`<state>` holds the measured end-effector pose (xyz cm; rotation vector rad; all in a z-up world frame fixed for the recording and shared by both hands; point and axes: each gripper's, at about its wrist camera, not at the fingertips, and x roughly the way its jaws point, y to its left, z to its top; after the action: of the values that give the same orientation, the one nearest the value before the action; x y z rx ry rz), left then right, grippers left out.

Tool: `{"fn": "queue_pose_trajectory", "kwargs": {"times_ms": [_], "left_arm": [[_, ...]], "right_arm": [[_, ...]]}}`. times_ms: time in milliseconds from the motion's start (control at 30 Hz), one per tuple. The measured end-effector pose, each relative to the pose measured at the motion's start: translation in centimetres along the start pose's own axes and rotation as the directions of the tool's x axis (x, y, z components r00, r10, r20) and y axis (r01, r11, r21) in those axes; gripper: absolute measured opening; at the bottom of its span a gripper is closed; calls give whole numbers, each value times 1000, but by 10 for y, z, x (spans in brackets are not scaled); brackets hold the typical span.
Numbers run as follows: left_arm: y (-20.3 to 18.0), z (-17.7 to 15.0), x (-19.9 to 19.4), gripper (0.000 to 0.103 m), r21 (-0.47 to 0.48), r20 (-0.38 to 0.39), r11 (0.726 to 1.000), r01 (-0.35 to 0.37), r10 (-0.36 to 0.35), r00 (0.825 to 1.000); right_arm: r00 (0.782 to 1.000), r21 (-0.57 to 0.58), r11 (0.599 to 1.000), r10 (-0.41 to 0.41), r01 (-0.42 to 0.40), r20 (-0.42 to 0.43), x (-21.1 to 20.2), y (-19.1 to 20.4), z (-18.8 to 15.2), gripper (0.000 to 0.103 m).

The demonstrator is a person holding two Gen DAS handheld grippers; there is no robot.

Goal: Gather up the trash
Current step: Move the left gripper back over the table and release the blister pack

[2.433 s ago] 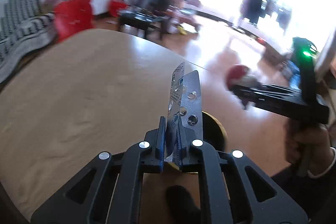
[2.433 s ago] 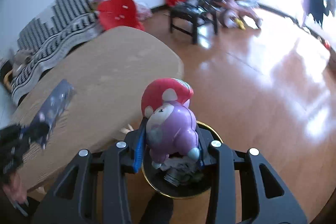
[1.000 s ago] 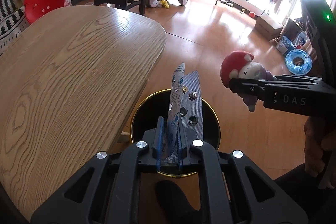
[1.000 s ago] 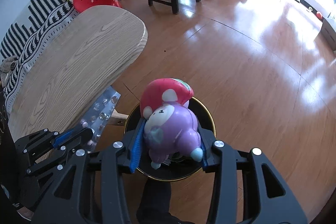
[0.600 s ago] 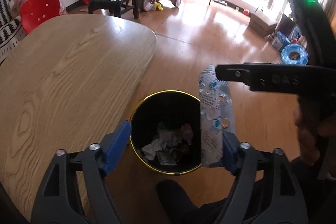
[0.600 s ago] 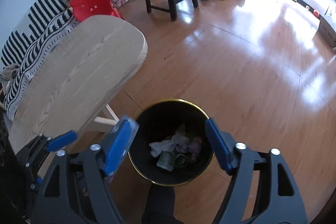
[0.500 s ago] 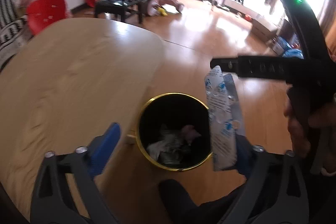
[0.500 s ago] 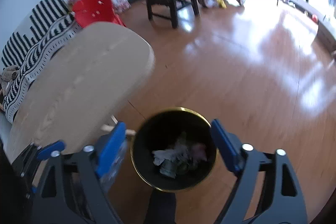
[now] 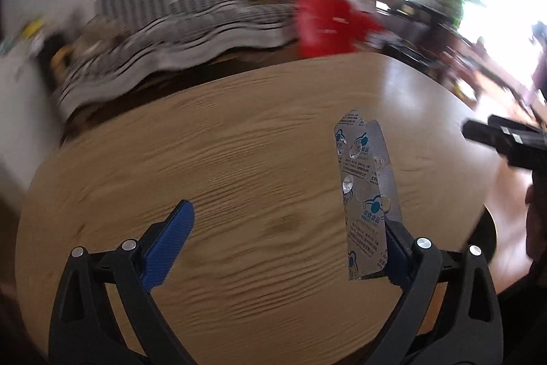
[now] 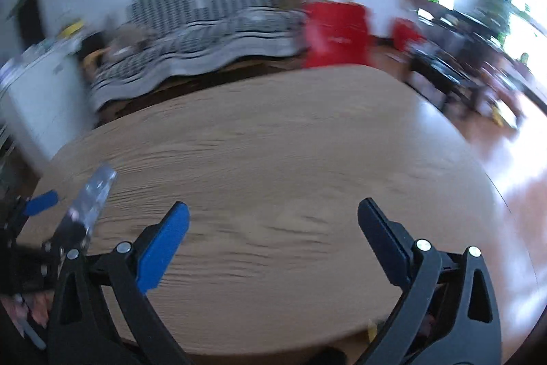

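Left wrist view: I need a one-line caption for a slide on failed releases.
Open left hand-held gripper above the wooden table, a foil blister pack clinging to one finger.

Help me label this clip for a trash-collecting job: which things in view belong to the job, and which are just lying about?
Belong to the job:
- blister pack, stuck against one pad of the open left gripper
- right gripper, open, holding nothing

Just lying about:
- wooden table
- striped blanket
- red chair
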<state>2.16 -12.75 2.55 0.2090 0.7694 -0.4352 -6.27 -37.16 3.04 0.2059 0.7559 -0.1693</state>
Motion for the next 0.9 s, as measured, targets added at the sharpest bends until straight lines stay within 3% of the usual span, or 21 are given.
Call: {"fn": "queue_pose_trajectory", "kwargs": {"times_ms": [100, 200, 300, 467, 633, 900], "left_arm": [[58, -20, -14, 94, -121, -4, 988, -100, 100, 995], [89, -34, -22, 94, -178, -10, 965, -191, 192, 981], [113, -40, -28, 94, -215, -25, 957, -195, 194, 981], [117, -38, -27, 94, -209, -26, 958, -195, 194, 981], [115, -35, -17, 94, -208, -36, 964, -165, 162, 986], [116, -36, -18, 94, -227, -25, 958, -174, 173, 985]], "right_arm": [[998, -102, 993, 56, -57, -21, 14, 59, 2, 95], [995, -169, 982, 82, -90, -52, 24, 103, -3, 95], [993, -202, 974, 83, -98, -80, 33, 130, -7, 95], [994, -214, 973, 70, -86, -83, 45, 150, -10, 95], [994, -193, 979, 51, -69, -99, 55, 143, -13, 95], [993, -178, 981, 60, -77, -97, 53, 135, -9, 95]]}}
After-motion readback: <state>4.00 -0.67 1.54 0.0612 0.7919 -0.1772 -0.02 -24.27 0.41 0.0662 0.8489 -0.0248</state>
